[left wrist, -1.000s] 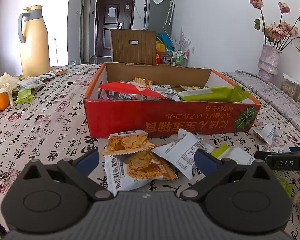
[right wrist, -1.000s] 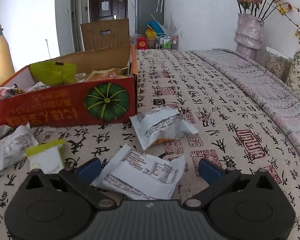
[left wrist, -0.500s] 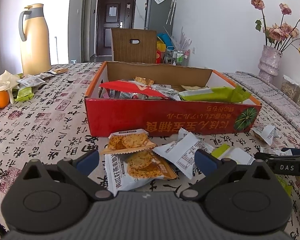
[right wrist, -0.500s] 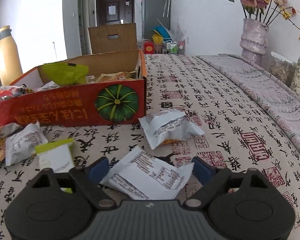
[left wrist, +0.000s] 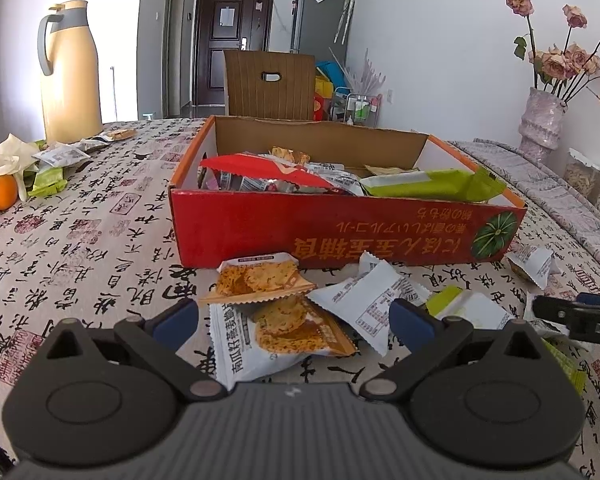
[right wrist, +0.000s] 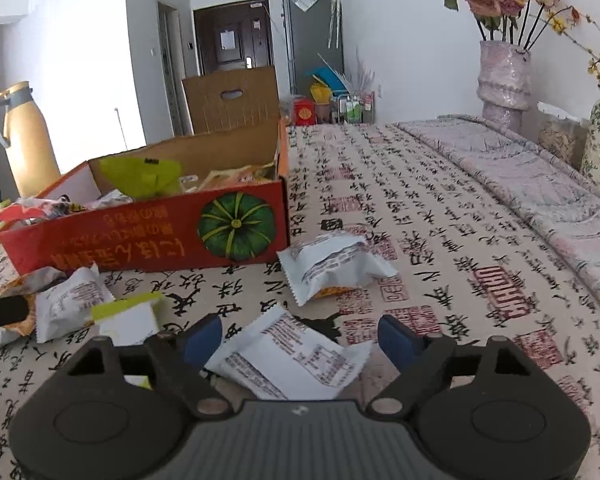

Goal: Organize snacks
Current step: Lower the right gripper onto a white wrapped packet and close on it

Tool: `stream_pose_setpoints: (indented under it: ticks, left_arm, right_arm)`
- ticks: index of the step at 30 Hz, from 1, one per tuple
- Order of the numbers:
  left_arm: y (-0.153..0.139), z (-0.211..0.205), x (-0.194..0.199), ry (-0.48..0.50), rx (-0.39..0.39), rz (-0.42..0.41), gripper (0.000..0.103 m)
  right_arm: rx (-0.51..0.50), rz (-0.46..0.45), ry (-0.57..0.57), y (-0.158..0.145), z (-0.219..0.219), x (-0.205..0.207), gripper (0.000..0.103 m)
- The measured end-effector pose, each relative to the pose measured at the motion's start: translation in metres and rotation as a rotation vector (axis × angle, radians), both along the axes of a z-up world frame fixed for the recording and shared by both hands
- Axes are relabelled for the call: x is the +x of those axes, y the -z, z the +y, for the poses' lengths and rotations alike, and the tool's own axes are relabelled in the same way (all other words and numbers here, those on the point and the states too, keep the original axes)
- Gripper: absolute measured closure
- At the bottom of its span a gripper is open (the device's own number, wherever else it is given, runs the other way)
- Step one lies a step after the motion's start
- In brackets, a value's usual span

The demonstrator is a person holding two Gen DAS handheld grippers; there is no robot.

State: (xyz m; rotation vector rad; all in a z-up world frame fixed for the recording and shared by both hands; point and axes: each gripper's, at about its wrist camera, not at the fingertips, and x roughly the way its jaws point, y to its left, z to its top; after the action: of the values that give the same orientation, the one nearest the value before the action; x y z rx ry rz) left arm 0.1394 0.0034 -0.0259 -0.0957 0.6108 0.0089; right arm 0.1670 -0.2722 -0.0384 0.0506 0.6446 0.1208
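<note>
A red cardboard box (left wrist: pixel 340 232) with several snack packs inside stands on the patterned tablecloth; it also shows in the right wrist view (right wrist: pixel 140 236). My left gripper (left wrist: pixel 294 320) is open, with a cracker pack (left wrist: pixel 284 332) lying between its fingers and another cracker pack (left wrist: pixel 256 282) just beyond. My right gripper (right wrist: pixel 300 338) is open around a white snack pack (right wrist: pixel 292 356) on the table. A second white pack (right wrist: pixel 332 266) lies ahead of it by the box corner.
A yellow thermos jug (left wrist: pixel 70 72), oranges (left wrist: pixel 0 192) and loose wrappers sit at the far left. Flower vases (right wrist: pixel 504 80) stand at the right. White and green packs (right wrist: pixel 100 312) lie left of the right gripper. A cardboard chair back (left wrist: pixel 268 84) is behind the box.
The right gripper has risen and its fingers have narrowed around the white pack. The left gripper has lifted slightly; its packs lie as before.
</note>
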Motion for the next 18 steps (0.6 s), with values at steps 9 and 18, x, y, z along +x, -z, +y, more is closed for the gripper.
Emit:
stream_pose_setpoints:
  ticks: [9, 18]
  left_arm:
    - [0.001, 0.001, 0.001, -0.005, -0.002, 0.005, 0.000]
    - [0.002, 0.001, 0.002, -0.002, -0.003, 0.009, 0.000]
  right_arm:
    - [-0.129, 0.036, -0.095, 0.007, 0.009, -0.004, 0.017]
    - [-0.108, 0.036, -0.082, 0.011, 0.013, 0.015, 0.011]
